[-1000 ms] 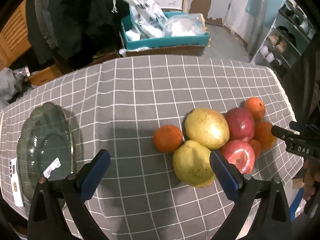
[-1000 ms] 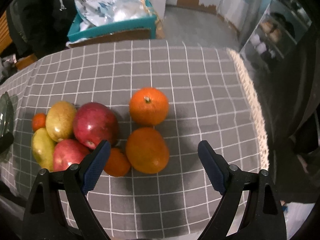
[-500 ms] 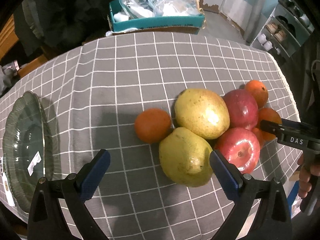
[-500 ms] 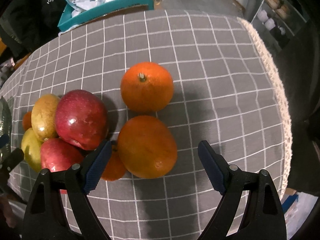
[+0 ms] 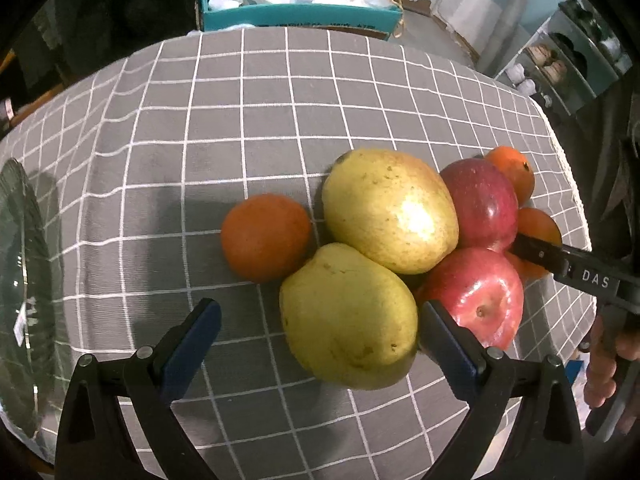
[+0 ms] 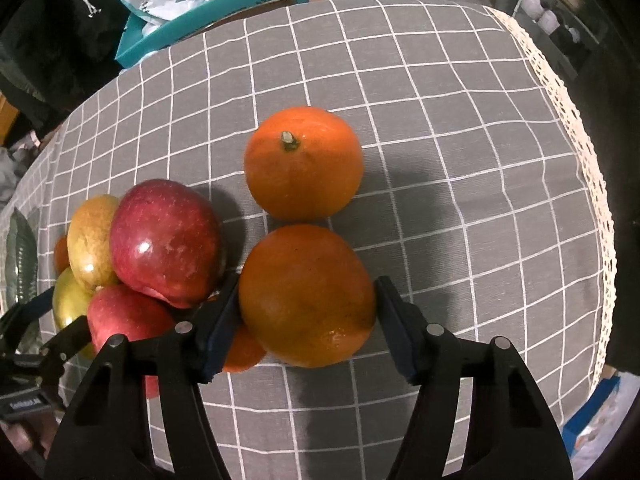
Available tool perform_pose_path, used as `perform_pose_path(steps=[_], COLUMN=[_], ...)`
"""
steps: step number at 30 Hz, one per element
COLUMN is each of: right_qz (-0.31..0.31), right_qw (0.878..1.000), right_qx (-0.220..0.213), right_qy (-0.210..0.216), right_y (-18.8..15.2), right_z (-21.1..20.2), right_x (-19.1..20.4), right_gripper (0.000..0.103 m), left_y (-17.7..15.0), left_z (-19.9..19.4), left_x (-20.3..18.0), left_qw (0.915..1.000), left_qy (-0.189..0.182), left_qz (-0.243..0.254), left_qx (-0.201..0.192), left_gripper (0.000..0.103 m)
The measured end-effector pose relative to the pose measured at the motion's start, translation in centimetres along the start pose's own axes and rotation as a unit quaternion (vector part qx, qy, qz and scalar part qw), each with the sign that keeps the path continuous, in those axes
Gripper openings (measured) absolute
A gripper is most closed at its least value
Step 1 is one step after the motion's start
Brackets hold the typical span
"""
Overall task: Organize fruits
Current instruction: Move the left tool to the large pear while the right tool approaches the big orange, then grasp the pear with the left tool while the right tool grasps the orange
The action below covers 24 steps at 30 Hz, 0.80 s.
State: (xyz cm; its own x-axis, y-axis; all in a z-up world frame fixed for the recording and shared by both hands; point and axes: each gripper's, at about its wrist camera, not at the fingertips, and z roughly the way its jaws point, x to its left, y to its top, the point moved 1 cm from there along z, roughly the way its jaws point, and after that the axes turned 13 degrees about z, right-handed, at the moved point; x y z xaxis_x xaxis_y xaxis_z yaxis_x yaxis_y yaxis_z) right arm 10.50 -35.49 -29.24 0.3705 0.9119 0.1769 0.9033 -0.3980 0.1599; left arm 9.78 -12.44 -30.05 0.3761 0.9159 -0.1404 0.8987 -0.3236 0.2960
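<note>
Fruit lies in a heap on the grey checked cloth. My right gripper [image 6: 306, 316] points down over the near orange [image 6: 308, 280]; its jaws are closing, the orange is between them and both pads touch its sides. A second orange [image 6: 304, 164] with a stem sits just behind, and two red apples [image 6: 164, 240] lie to its left. My left gripper [image 5: 320, 328] is open above the near yellow pear [image 5: 348, 320]; its right finger [image 5: 444, 340] is against the pear and its left finger [image 5: 196, 332] is apart. Another pear [image 5: 388, 208] and a small orange [image 5: 266, 236] touch it.
A dark glass plate [image 5: 20, 280] lies at the cloth's left end. A teal box [image 5: 300, 12] with plastic bags stands beyond the far edge. The lace hem [image 6: 592, 184] marks the right edge. A person's hand [image 5: 604, 360] holds the right gripper's handle.
Both grippers have sunk toward the fruit. The right jaws have narrowed from wide open onto the near orange. The left jaws have stayed open.
</note>
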Motion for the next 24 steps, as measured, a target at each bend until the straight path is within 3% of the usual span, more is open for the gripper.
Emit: perform_pose_path(steps=[3, 8, 18, 24], right_qz=[0.001, -0.006, -0.039, -0.059], right_qw=[1.000, 1.000, 0.997, 0.995], right_qx=[0.000, -0.010, -0.039, -0.066], right_qy=[0.001, -0.014, -0.046, -0.054], right_y=[0.2, -0.2, -1.2, -1.0], right_z=[0.0, -0.5, -1.8, -2.6], right_x=[0.1, -0.4, 0.1, 1.7], right_gripper=[0.064, 0.064, 0.063, 0.063], left_y=[-0.1, -0.6, -0.5, -1.0], left_z=[0.5, 1.6, 0.4, -1.6], left_x=[0.2, -0.1, -1.3, 0.3], left_qw=[0.9998, 0.9976, 0.9995, 0.9994], left_qy=[-0.018, -0.069, -0.016, 0.002], left_qz=[-0.006, -0.006, 0.026, 0.019], left_qx=[0.002, 0.007, -0.003, -0.028], left_gripper=[0.097, 0.070, 0.070, 0.070])
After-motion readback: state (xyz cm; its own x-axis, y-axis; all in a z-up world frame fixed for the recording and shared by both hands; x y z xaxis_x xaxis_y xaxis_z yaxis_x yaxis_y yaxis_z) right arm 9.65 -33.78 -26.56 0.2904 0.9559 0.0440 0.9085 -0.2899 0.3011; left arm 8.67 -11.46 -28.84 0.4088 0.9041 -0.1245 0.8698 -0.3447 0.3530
